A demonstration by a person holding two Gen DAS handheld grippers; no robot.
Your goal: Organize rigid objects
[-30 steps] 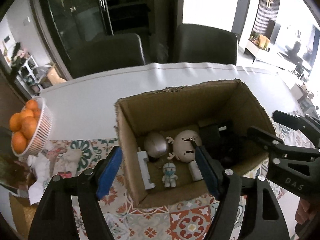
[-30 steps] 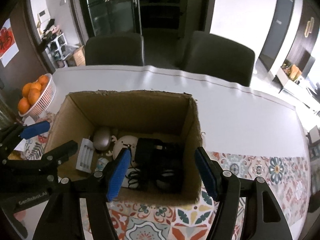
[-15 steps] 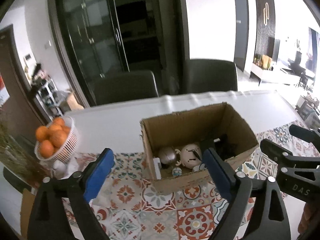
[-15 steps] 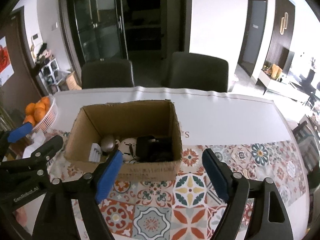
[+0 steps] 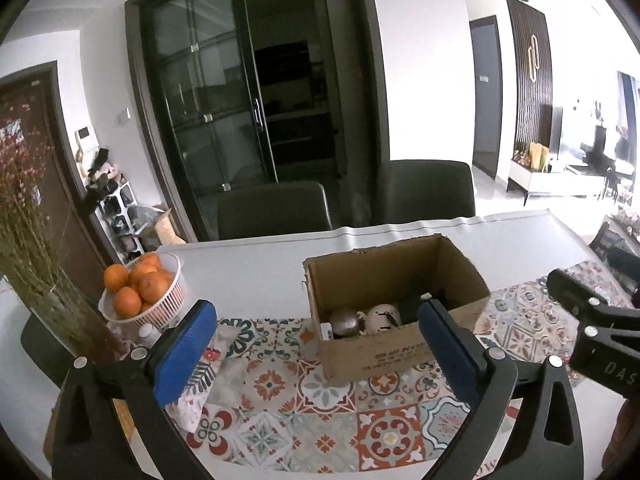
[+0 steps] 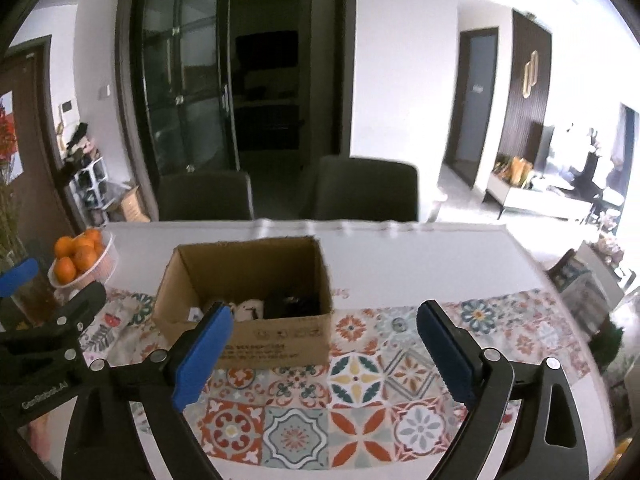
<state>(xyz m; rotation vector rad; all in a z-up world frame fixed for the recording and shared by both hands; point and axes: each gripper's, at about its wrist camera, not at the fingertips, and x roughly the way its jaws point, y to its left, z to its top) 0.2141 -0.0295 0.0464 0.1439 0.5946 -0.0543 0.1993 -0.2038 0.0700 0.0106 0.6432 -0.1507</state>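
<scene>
Both grippers had pulled up and back from the cardboard box (image 5: 394, 308) mid-table, left gripper (image 5: 316, 354) and right gripper (image 6: 324, 354) jaws opening, empty; items sat inside, drop-off apparently finished.

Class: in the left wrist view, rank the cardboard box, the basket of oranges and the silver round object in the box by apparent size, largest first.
1. cardboard box
2. basket of oranges
3. silver round object, partly hidden by the box wall

All sit at similar distances, so the ranking looks safe.
</scene>
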